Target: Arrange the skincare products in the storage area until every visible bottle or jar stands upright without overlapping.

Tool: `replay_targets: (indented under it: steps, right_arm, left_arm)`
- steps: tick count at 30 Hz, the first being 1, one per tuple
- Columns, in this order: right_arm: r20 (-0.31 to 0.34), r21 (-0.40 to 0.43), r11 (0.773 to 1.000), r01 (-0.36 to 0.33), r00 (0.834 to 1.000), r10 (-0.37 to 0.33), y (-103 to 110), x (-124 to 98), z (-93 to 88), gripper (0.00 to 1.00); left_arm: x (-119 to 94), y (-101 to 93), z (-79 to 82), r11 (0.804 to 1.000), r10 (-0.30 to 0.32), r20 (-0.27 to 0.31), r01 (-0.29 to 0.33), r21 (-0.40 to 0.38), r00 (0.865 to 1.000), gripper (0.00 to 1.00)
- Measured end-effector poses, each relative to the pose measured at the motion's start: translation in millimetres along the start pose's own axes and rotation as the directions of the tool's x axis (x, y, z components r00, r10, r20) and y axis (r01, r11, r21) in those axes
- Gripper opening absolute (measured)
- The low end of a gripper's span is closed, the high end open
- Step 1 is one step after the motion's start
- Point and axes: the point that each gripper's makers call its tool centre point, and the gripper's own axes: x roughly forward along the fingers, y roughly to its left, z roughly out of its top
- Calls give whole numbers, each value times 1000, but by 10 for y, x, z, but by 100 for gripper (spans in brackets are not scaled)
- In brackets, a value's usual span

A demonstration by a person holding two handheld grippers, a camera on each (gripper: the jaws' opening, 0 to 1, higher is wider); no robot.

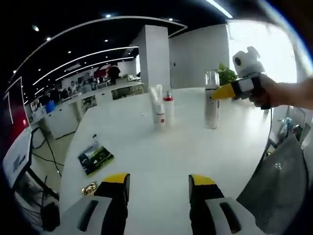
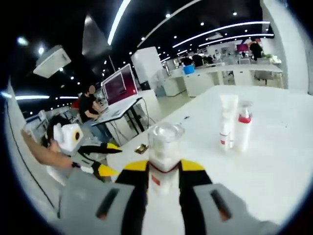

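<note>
A white table (image 1: pixel 161 161) in an open office holds three skincare items, all upright. In the left gripper view, a green leaflet (image 1: pixel 95 157) and a small gold wrapper (image 1: pixel 89 188) lie at lower left. At centre, a white tube (image 1: pixel 157 107) and a red-capped bottle (image 1: pixel 168 108) stand touching or just beside each other. To their right stands a tall clear-capped bottle (image 1: pixel 211 106), its long axis vertical, with the right gripper (image 1: pixel 222 92) closing on it from the frame's right edge. The left gripper (image 1: pixel 159 188) hangs at the bottom of that view, jaws apart and holding nothing, well apart from all three items. In the right gripper view, the left gripper shows at lower left; the tall bottle sits at bottom centre between the right gripper's yellow-tipped jaws, which appear clamped on its body. The tube and red-capped bottle stand to the upper right. The right hand is judged nearer the tall bottle, so placing it clear of the pair falls to that hand.
</note>
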Motion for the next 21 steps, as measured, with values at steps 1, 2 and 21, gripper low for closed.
replay_targets:
  steps: [1,2,21]
  right_arm:
    - [6,-14,1000,14,1000,-14,-74,24,23,23]
    - [7,-17,1000,17,1000,-17,-95,32,28,23]
    - [-2,-171,958,231,972,-234,-1169,626,23,23]
  left_arm:
    - [1,42,-28,1000,13,-2,-13,-7,1000,50]
    - [6,72,-54,999,16,2,-16,-29,1000,50]
    - [94,180,-511,995,23,-114,-34,-97,993,43]
